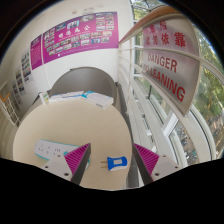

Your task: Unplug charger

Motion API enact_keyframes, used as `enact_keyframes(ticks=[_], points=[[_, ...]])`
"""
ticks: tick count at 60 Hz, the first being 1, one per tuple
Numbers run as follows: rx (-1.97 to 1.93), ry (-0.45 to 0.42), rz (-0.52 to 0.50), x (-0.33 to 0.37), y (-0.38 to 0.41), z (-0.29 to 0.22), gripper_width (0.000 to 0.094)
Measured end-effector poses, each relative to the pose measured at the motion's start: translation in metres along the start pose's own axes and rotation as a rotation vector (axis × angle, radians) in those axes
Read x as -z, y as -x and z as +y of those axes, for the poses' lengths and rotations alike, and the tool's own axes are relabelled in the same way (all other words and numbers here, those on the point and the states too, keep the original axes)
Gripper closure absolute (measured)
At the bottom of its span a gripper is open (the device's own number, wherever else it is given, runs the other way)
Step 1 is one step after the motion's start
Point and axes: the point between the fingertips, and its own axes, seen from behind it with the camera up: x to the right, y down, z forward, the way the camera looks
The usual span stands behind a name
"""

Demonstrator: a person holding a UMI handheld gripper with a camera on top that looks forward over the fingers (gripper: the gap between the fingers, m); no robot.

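Note:
A small blue charger lies on the beige table between my fingers, with its two metal prongs bare and pointing left toward a white power strip. The prongs are out of the strip, with a gap between them. My gripper is open: the magenta pads stand to the left and right of the charger with a gap on each side, not pressing on it.
A white object with blue marks lies farther along the table. A red-lettered danger sign hangs on the glass wall at the right. Pink posters hang on the far wall.

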Motion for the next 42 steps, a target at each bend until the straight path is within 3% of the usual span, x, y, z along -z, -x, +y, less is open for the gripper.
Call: enact_keyframes(ticks=[17,31,42], points=[[-0.004,-0.044,0.101,0.127,0.018,-0.024,0.008],[0.007,-0.057,0.188,0.26,0.053,-0.007,0.008],[0.031,-0.075,0.205,0.322,0.077,0.009,0.0081]])
